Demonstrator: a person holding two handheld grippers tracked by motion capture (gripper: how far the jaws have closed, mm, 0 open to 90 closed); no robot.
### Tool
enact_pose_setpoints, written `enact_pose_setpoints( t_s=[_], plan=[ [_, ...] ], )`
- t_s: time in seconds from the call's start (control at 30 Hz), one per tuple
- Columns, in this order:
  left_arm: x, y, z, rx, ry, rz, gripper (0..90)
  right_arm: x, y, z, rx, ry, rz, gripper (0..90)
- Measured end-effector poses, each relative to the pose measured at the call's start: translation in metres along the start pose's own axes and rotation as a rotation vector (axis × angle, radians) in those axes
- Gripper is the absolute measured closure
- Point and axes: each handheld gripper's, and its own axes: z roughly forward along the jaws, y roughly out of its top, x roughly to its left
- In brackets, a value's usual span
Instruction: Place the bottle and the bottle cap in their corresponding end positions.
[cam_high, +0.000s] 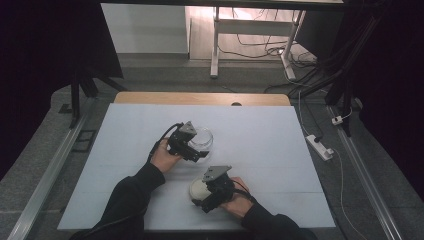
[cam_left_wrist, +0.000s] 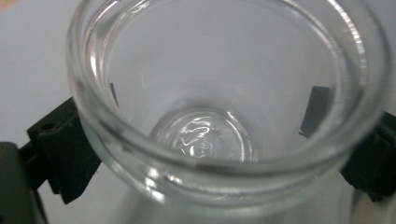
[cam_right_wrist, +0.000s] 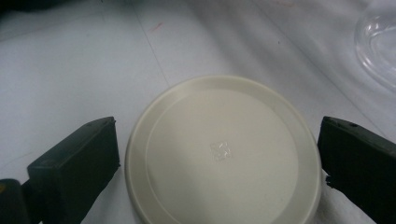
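A clear glass jar (cam_high: 204, 137) is near the middle of the table, gripped at its sides by my left gripper (cam_high: 198, 148). In the left gripper view the jar (cam_left_wrist: 224, 179) is tilted with its open mouth toward the camera, and it looks empty. The left gripper (cam_left_wrist: 198, 128) has a black jaw pressed on each side of it. A round cream lid (cam_high: 198, 187) lies flat on the table nearer the person. My right gripper (cam_right_wrist: 219, 156) is open around the lid (cam_right_wrist: 219, 135), one jaw at each side of the rim, with a thin gap at the left jaw.
A pale sheet (cam_high: 270, 150) covers the table, with a wooden strip (cam_high: 200, 98) bare at the far edge. The jar's rim (cam_right_wrist: 378, 51) shows at the upper right of the right gripper view. A power strip (cam_high: 320, 146) lies on the floor to the right.
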Motion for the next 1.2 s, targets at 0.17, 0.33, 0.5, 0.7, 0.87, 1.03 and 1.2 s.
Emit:
enact_pose_setpoints(
  t_s=[0.17, 0.33, 0.5, 0.7, 0.87, 1.03, 1.2],
  plan=[
    [0.001, -0.005, -0.01, -0.018, -0.009, -0.016, 0.8, 0.001, 0.004, -0.007, -0.031, -0.007, 0.004, 0.2],
    [-0.003, -0.009, -0.017, -0.013, -0.016, -0.018, 0.0, 0.001, 0.006, -0.014, -0.051, -0.014, 0.013, 0.2],
    [-0.006, -0.013, -0.029, -0.029, -0.017, -0.029, 0.0, 0.001, 0.006, -0.021, -0.065, -0.019, 0.03, 0.2],
    [-0.012, -0.02, -0.038, -0.03, -0.034, -0.04, 0.0, -0.002, 0.005, -0.027, -0.069, -0.019, 0.055, 0.1],
    [-0.017, -0.025, -0.044, -0.023, -0.045, -0.053, 0.0, -0.004, 0.004, -0.032, -0.062, -0.018, 0.068, 0.0],
    [-0.025, -0.031, -0.046, 0.001, -0.045, -0.045, 0.0, -0.006, 0.002, -0.038, -0.063, -0.027, 0.079, 0.0],
    [-0.033, -0.036, -0.05, 0.009, -0.046, -0.037, 0.0, -0.009, 0.0, -0.045, -0.068, -0.042, 0.092, 0.0]
  ],
)
